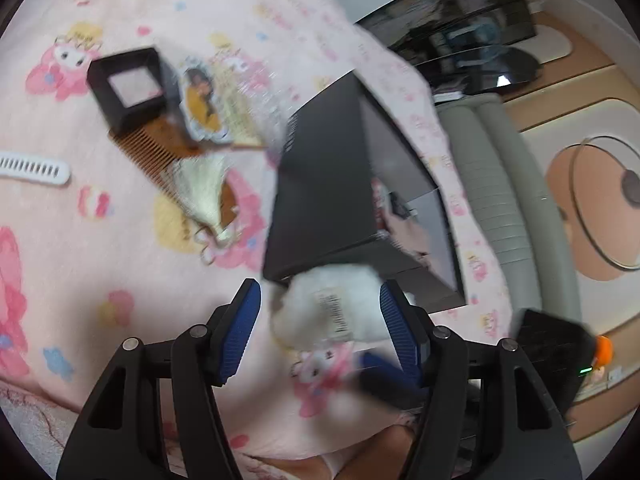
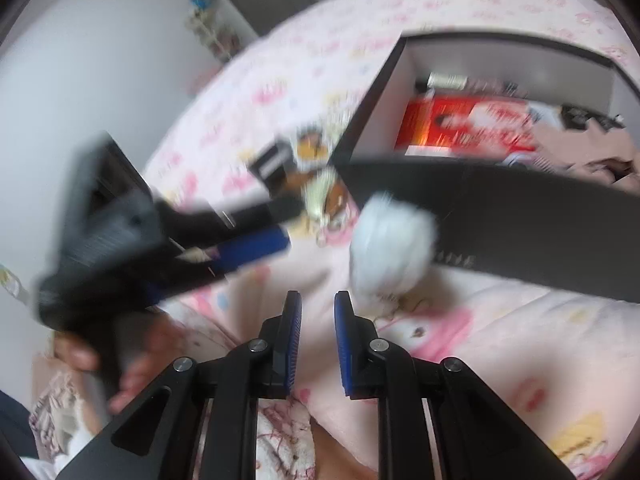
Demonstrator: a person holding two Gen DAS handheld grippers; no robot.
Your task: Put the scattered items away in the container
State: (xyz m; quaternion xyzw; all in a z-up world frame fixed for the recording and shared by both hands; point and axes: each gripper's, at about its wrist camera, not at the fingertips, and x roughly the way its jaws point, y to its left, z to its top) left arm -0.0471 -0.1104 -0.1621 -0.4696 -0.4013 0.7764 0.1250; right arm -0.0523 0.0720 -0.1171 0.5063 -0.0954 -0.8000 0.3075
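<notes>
Left gripper [image 1: 320, 332] gapes around the white fluffy ball [image 1: 328, 308] without pinching it, right gripper [image 2: 318, 344] nearly closed and empty, ball sits outside against the black box [image 1: 320, 184] wall, so it likely rolls off when nudged.

Bedsheet [image 1: 100, 264] is soft printed cloth, kinda fuzzy. The big box [image 1: 320, 184] looks like matt black card. White fluffy ball [image 1: 328, 304] is plush, and the comb [image 1: 160, 152] looks wooden with a smooth finish.
</notes>
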